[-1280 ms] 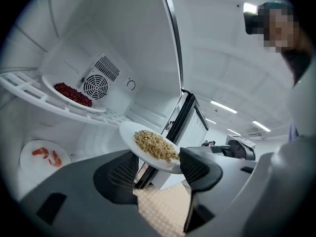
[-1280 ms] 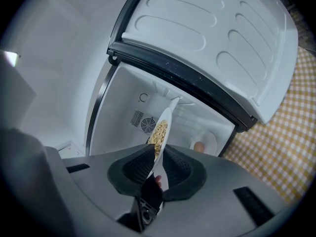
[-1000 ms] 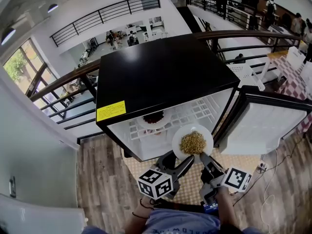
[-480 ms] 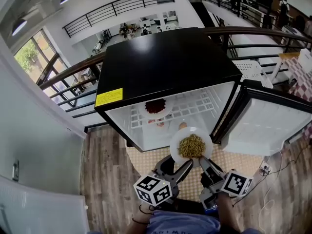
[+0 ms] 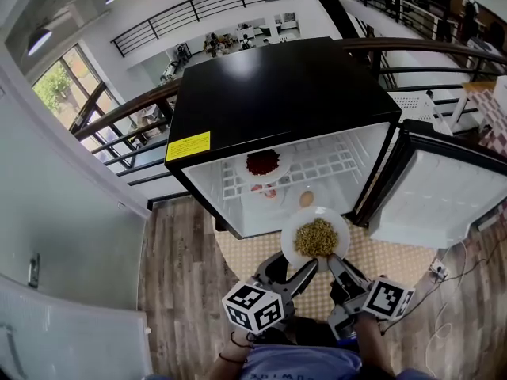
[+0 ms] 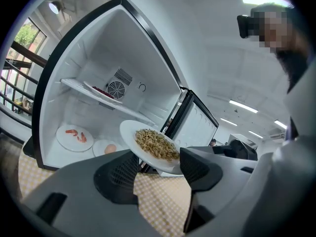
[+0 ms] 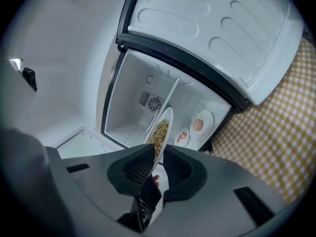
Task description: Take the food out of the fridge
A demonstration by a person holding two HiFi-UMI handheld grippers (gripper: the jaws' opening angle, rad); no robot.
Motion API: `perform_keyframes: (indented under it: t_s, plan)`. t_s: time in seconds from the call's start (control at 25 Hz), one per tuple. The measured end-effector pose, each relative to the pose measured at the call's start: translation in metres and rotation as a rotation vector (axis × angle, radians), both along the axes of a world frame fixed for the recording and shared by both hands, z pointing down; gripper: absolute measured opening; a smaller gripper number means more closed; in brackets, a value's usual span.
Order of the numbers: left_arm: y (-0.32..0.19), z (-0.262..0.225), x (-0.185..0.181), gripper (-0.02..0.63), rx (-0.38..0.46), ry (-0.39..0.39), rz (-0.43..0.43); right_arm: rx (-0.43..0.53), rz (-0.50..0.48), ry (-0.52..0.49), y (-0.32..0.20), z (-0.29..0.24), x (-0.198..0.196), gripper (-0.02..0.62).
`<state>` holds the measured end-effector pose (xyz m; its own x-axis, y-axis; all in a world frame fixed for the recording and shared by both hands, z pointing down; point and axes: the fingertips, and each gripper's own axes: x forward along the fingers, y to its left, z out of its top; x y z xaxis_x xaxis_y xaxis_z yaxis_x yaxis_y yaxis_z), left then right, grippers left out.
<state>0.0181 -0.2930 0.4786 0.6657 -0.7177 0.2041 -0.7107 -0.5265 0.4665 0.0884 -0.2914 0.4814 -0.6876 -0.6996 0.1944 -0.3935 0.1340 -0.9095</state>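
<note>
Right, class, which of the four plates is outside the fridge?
The noodle plate, pinched at its rim by the right gripper; the red-food plate, shrimp plate and egg plate sit inside the fridge.

No legible writing is showing anywhere.
A yellow rectangular sticker (image 5: 188, 146) is sitting on the black boxy fridge's (image 5: 277, 93) top, by its front-left corner; its print is showing too small to read.

Black fridge (image 5: 285, 93), white plate (image 5: 289, 244), yellow-and-white checked mat (image 5: 388, 264).
</note>
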Motion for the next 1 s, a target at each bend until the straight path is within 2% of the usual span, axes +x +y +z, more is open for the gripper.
perform_keyframes:
  t_s: [0.24, 0.36, 0.6, 1.0]
  plan:
    - [0.011, -0.006, -0.016, 0.262, 0.019, 0.004, 0.012, 0.027, 0.014, 0.017, 0.012, -0.007, -0.015, 0.061]
    - [0.024, -0.009, -0.028, 0.262, 0.024, 0.003, 0.021, 0.005, 0.039, -0.012, 0.027, -0.007, -0.028, 0.061]
    - [0.062, -0.008, -0.056, 0.262, 0.021, 0.002, 0.045, 0.037, 0.047, -0.057, 0.064, -0.012, -0.062, 0.061]
    - [0.139, -0.005, -0.09, 0.262, 0.026, 0.011, 0.115, 0.074, 0.09, -0.041, 0.143, -0.011, -0.096, 0.061]
